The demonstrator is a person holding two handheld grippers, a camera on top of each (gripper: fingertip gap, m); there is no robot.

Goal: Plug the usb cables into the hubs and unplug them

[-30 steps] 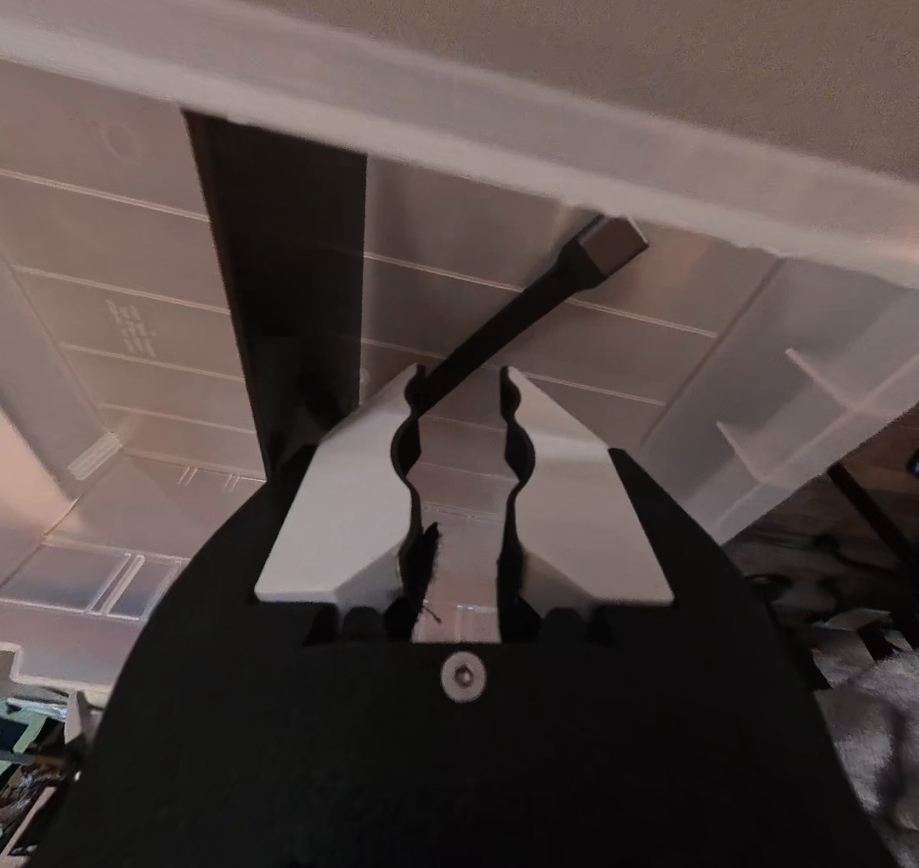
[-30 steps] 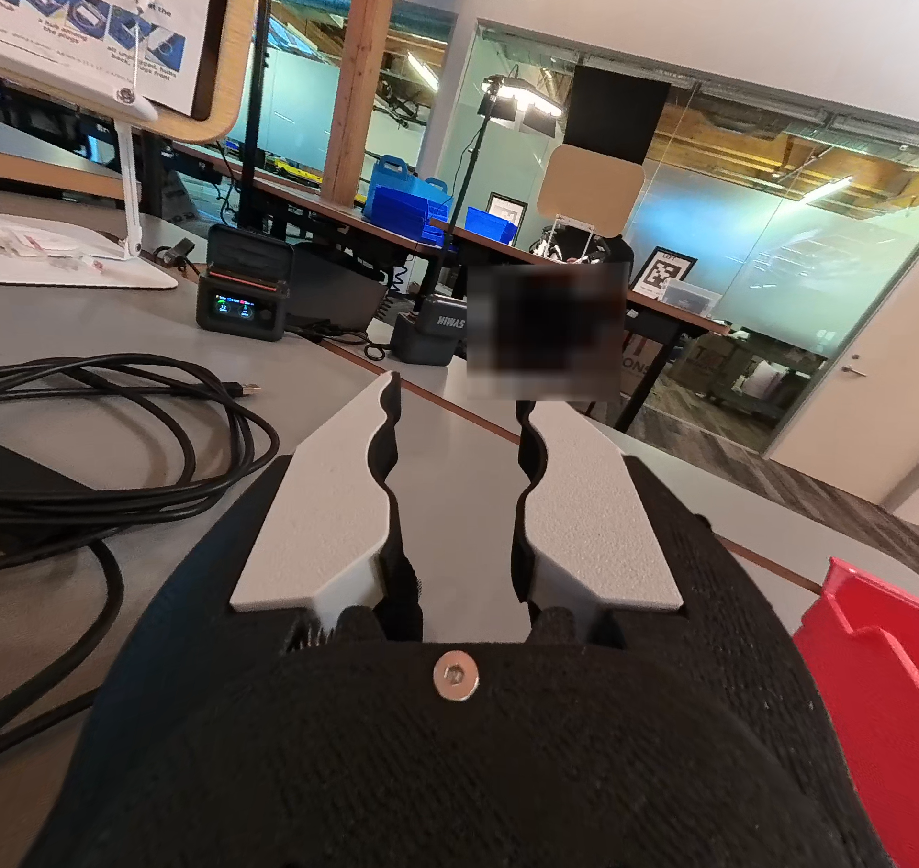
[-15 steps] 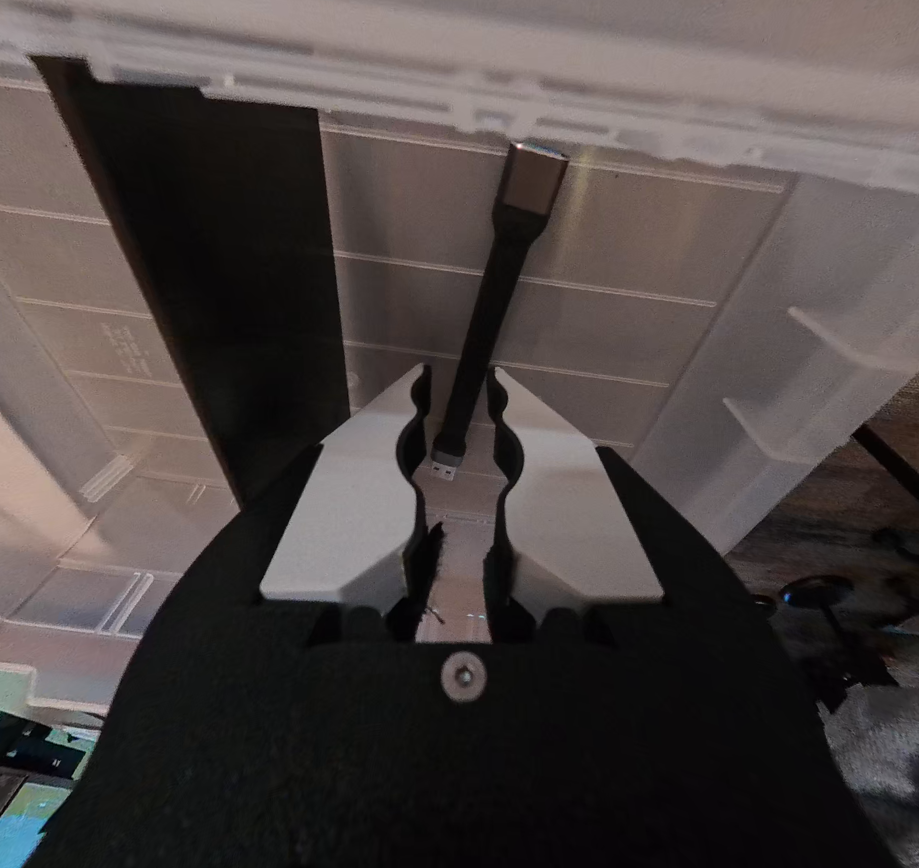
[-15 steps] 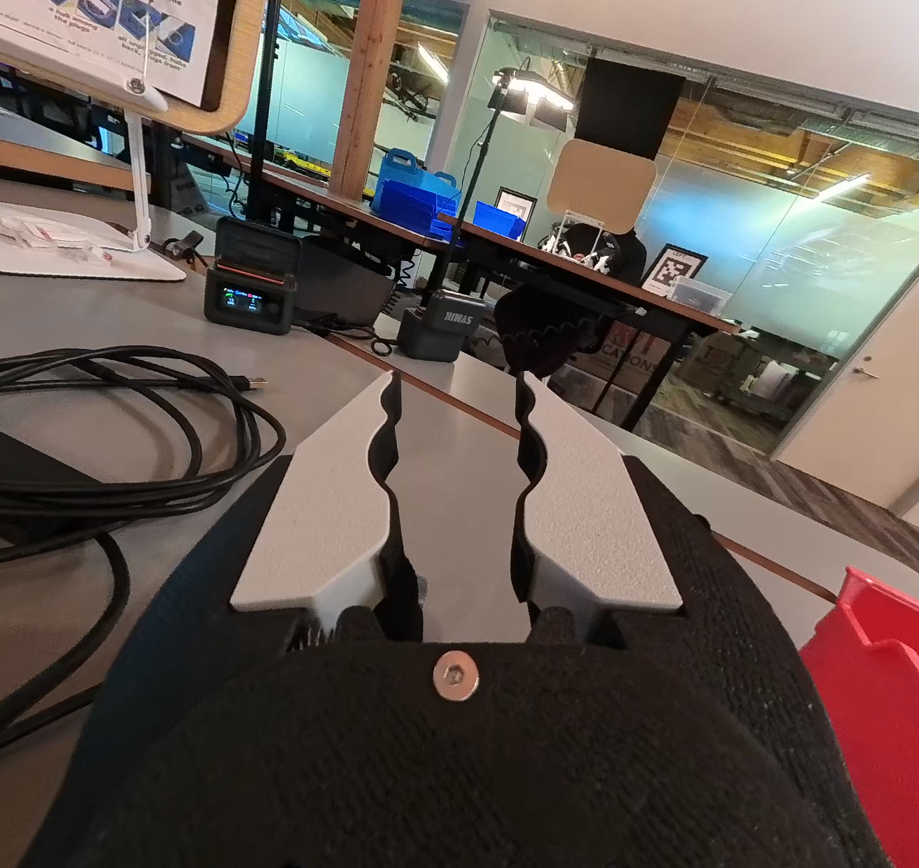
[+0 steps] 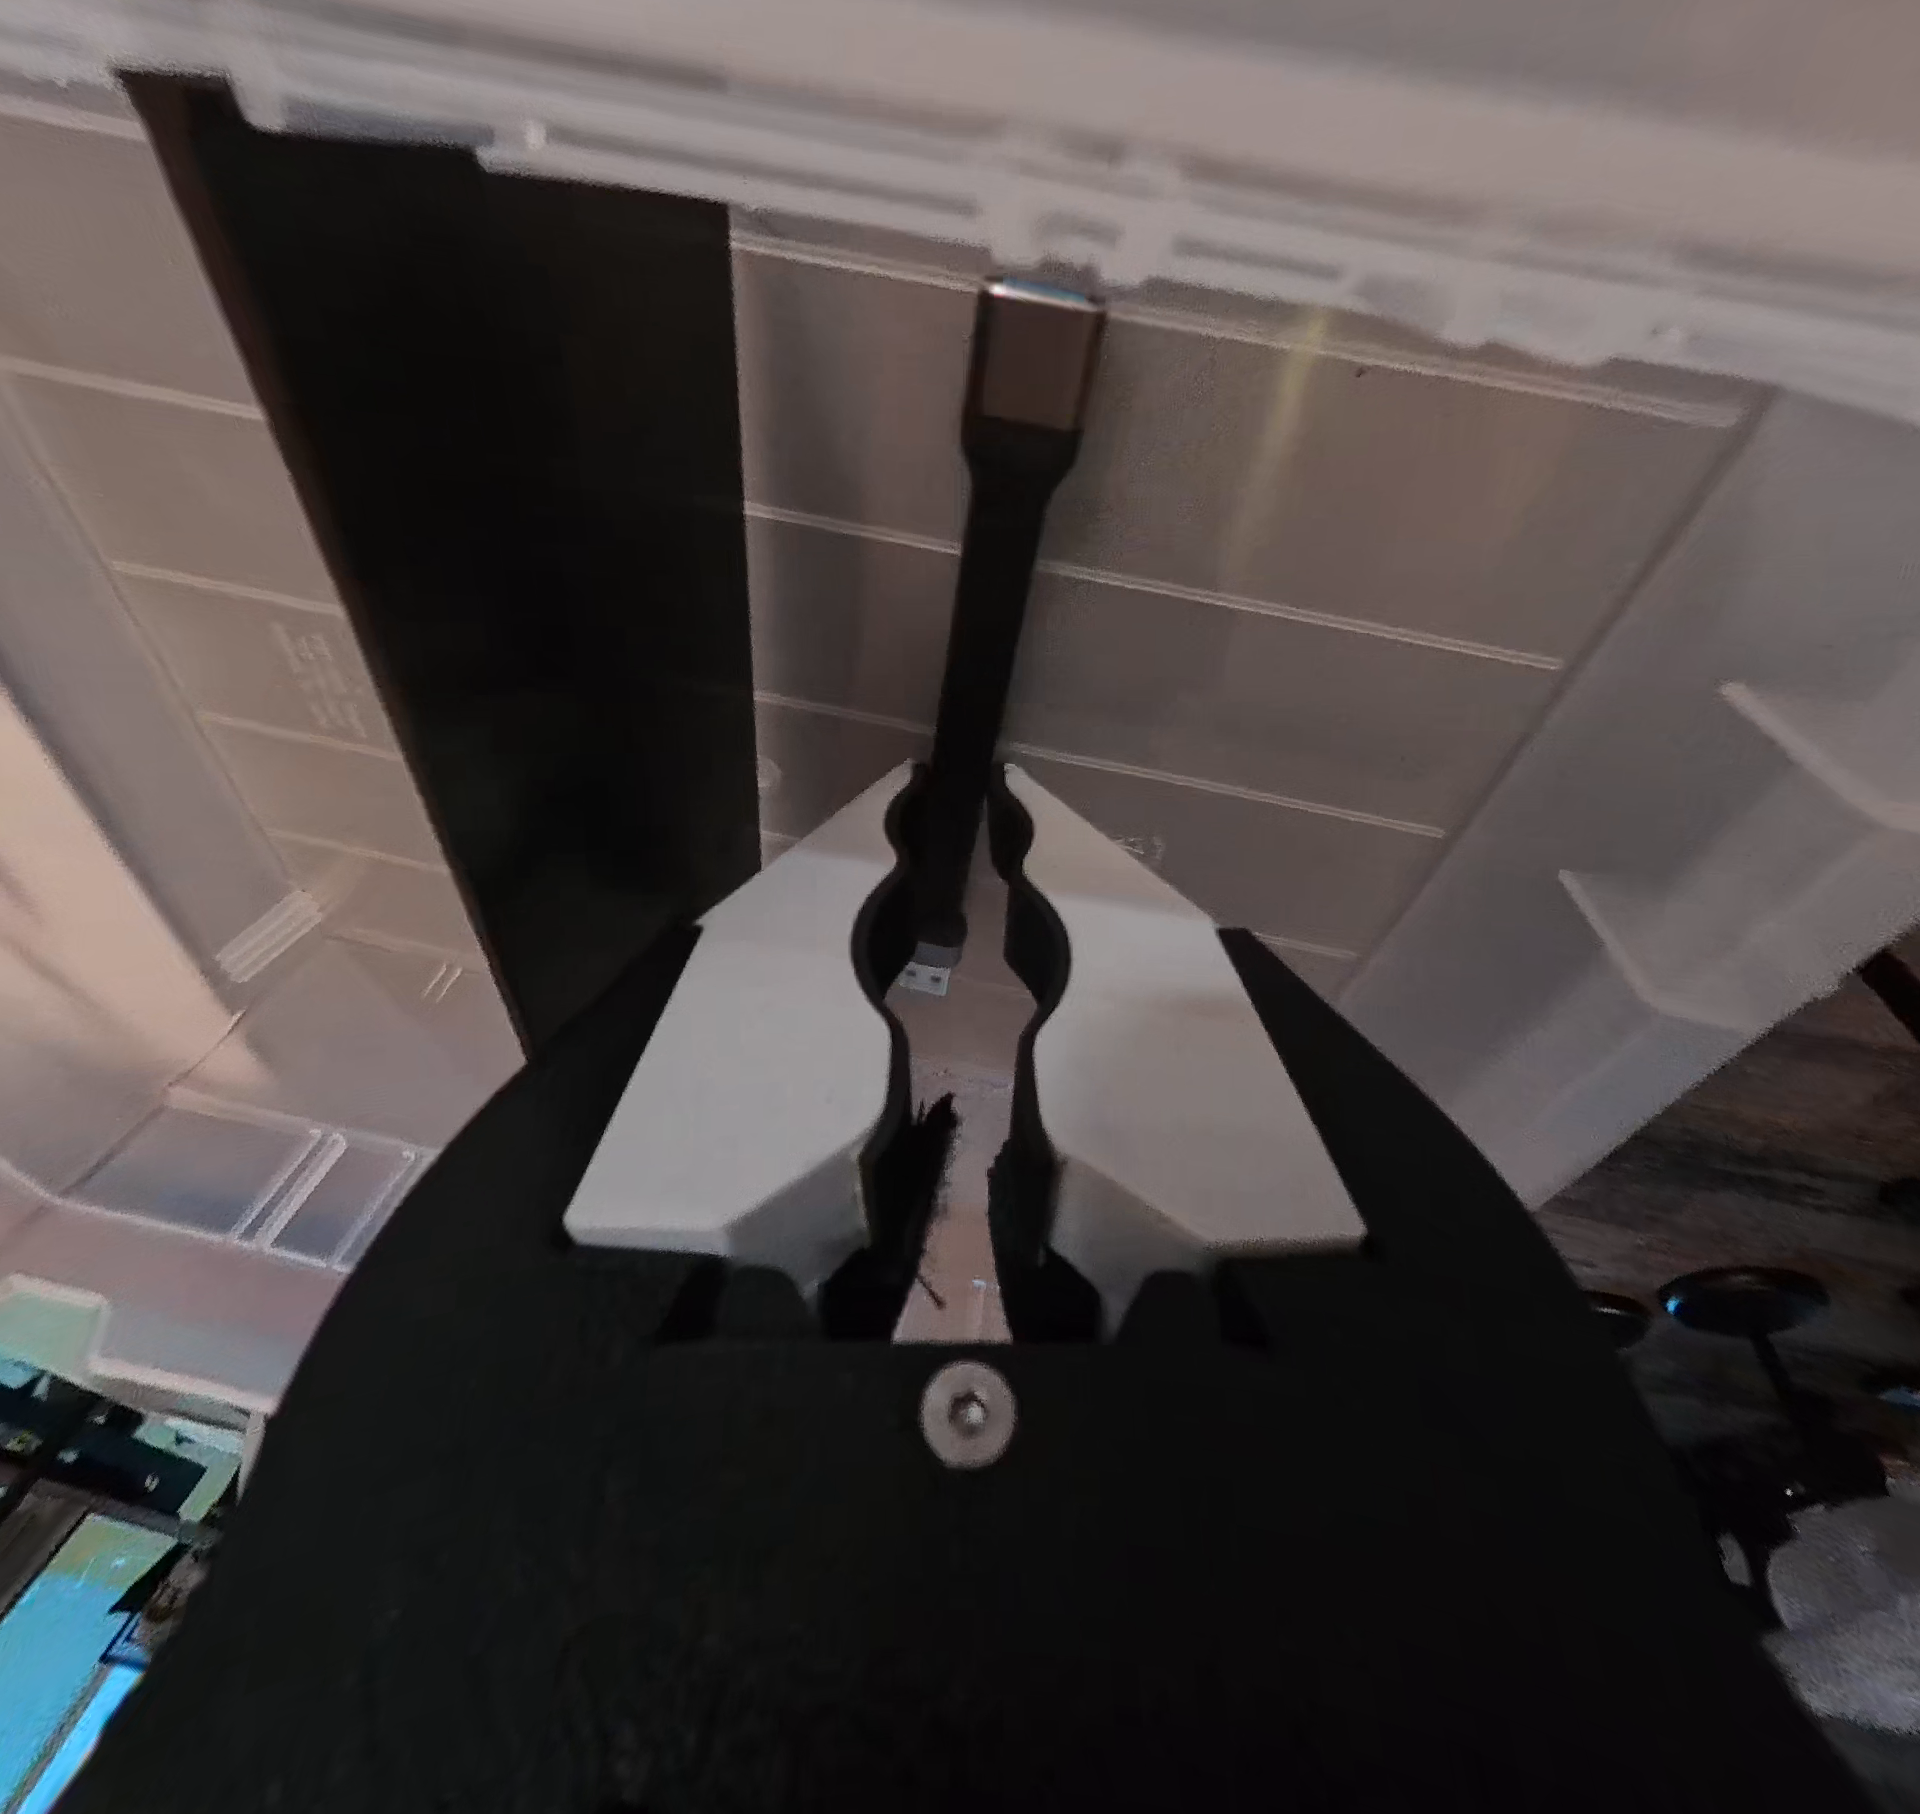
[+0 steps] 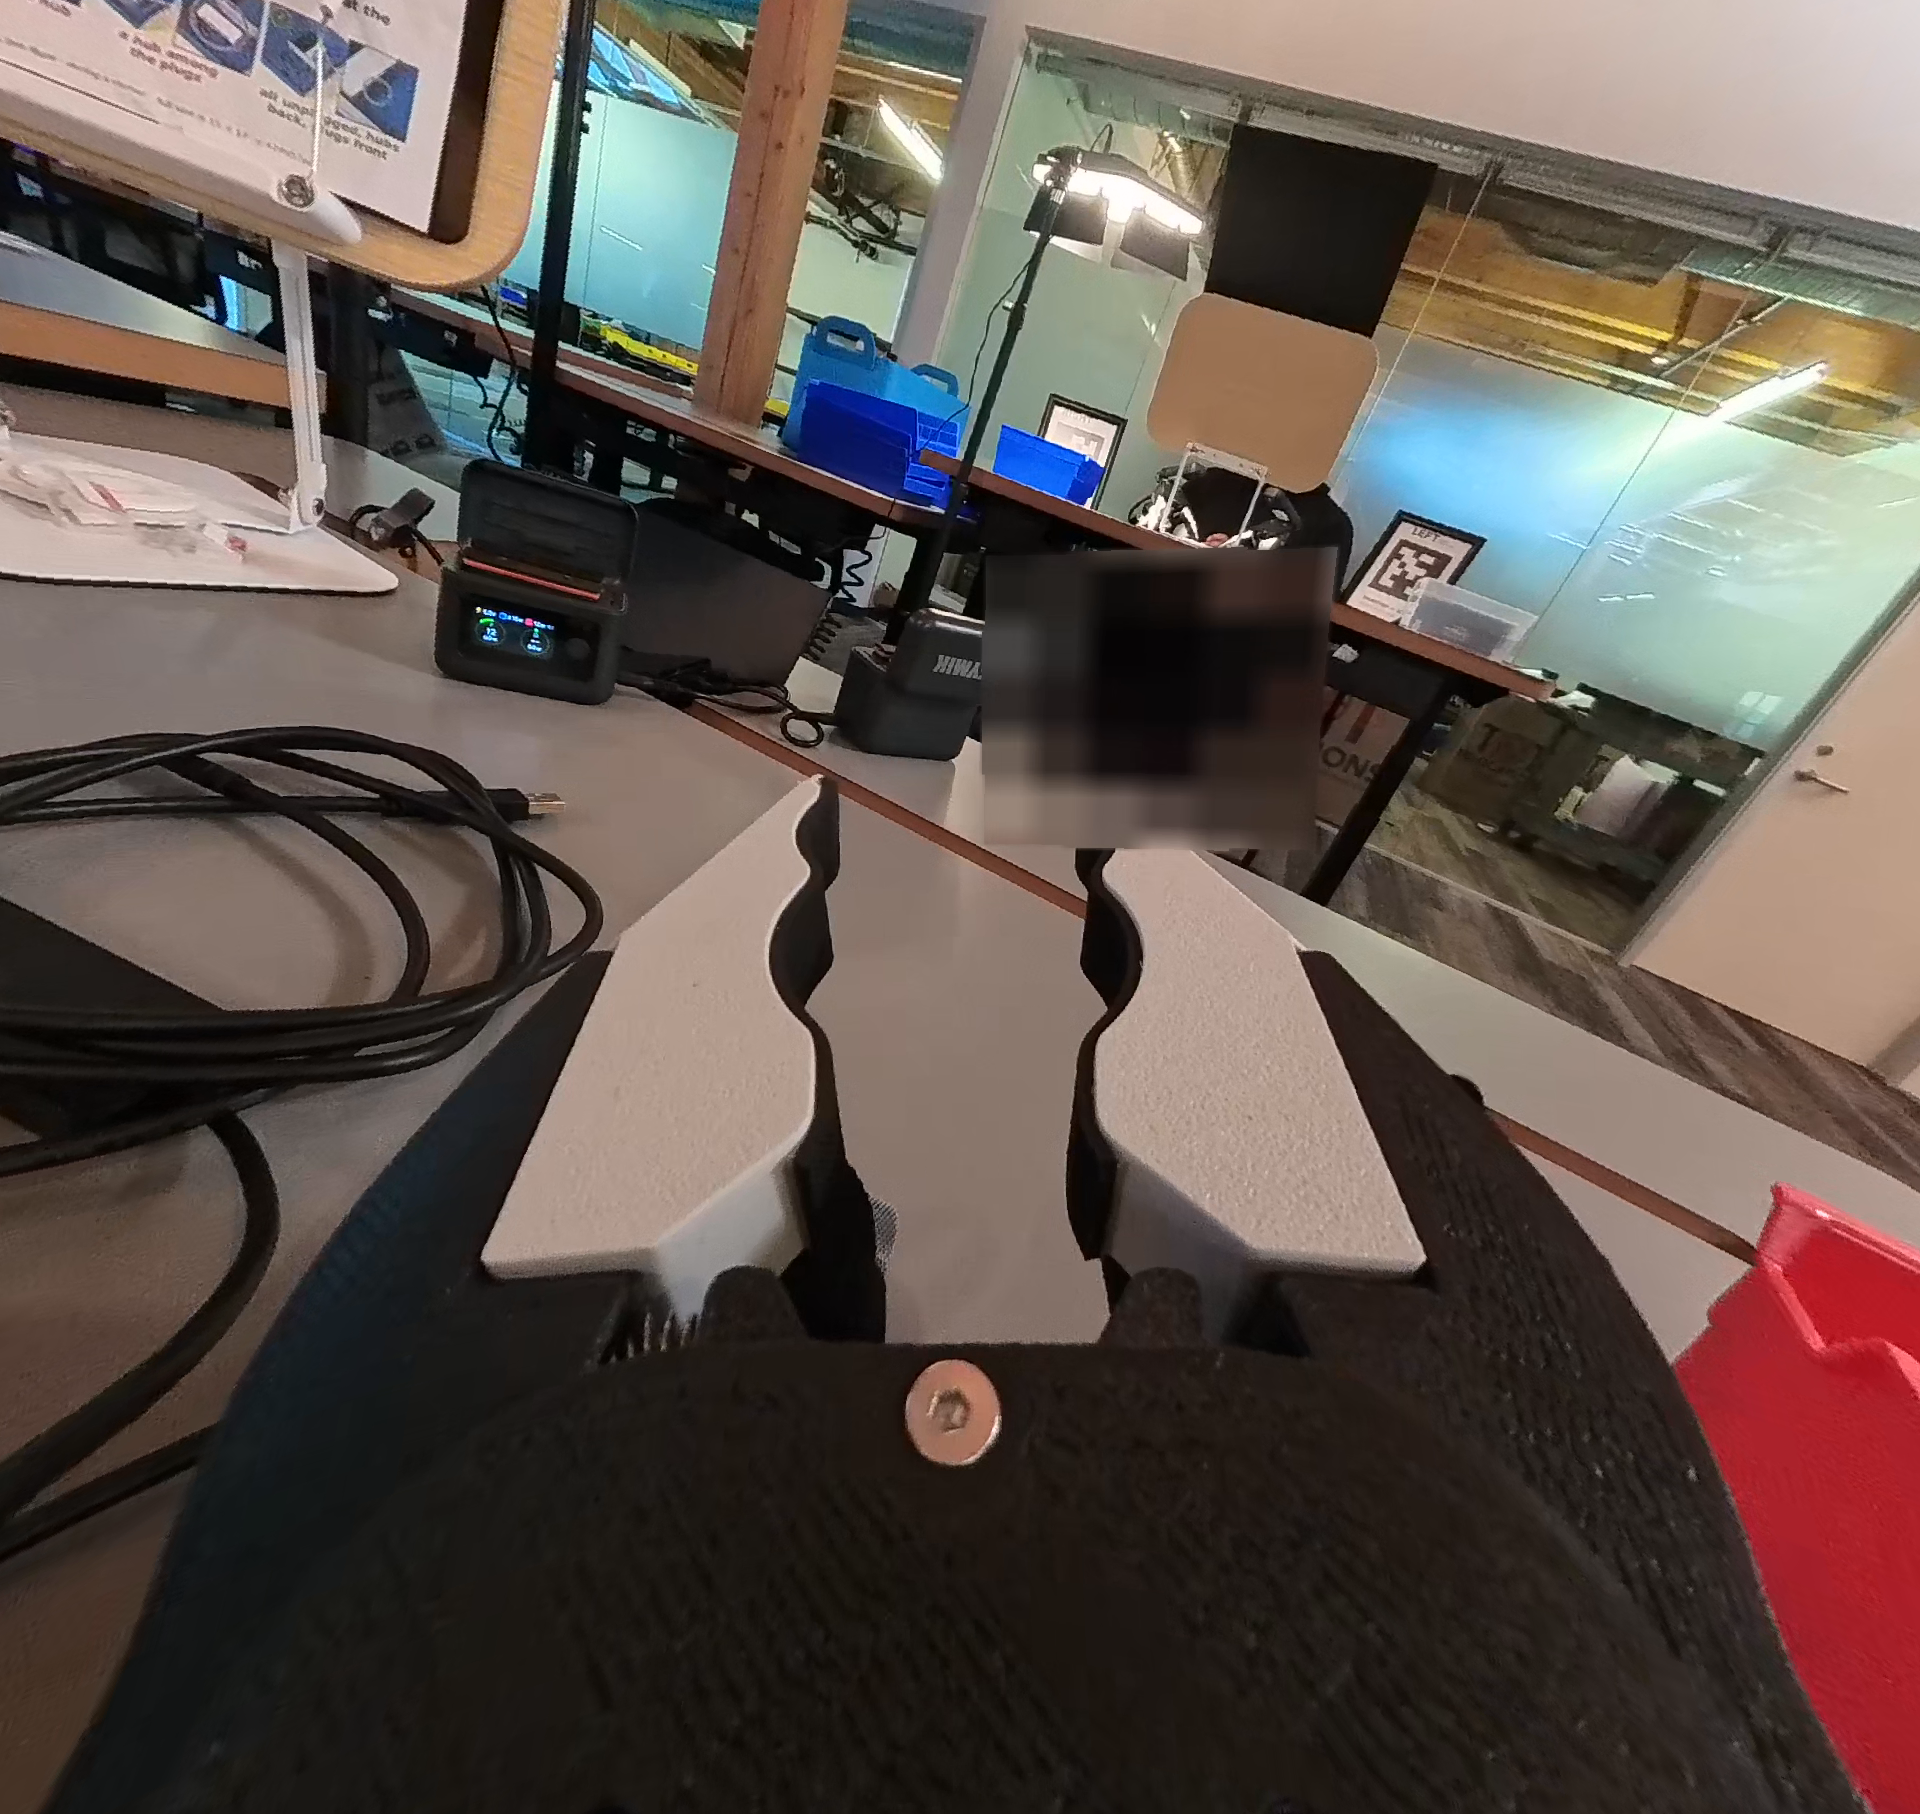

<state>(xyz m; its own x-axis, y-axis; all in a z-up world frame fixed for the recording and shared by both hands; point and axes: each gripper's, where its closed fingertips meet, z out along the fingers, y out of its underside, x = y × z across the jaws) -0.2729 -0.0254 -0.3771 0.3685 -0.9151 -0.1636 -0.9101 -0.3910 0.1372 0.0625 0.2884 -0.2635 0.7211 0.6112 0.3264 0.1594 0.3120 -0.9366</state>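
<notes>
In the left wrist view my left gripper (image 5: 958, 777) has its jaws closed to a narrow gap around the black flat cable (image 5: 977, 621) of a USB hub. The cable's metal USB plug (image 5: 932, 969) sits between the fingers just behind the tips. The grey metal hub body (image 5: 1039, 351) is at the far end of the cable, near the rim of a clear plastic bin (image 5: 1351, 538). In the right wrist view my right gripper (image 6: 951, 829) is open and empty above the grey table (image 6: 312, 663). A coil of black USB cables (image 6: 312, 933) lies to its left, with one plug (image 6: 540, 806) free.
A black panel (image 5: 468, 517) stands in the clear bin left of the hub. A red bin (image 6: 1829, 1401) sits at the right edge of the table. A document stand (image 6: 301, 330), a small dark case with a lit screen (image 6: 535, 621) and a charger (image 6: 914, 694) stand at the back.
The left gripper's jaws have narrowed around the hub's cable, which swung from a rightward slant to straight ahead, with its plug now between the fingers. The right gripper has barely moved.
</notes>
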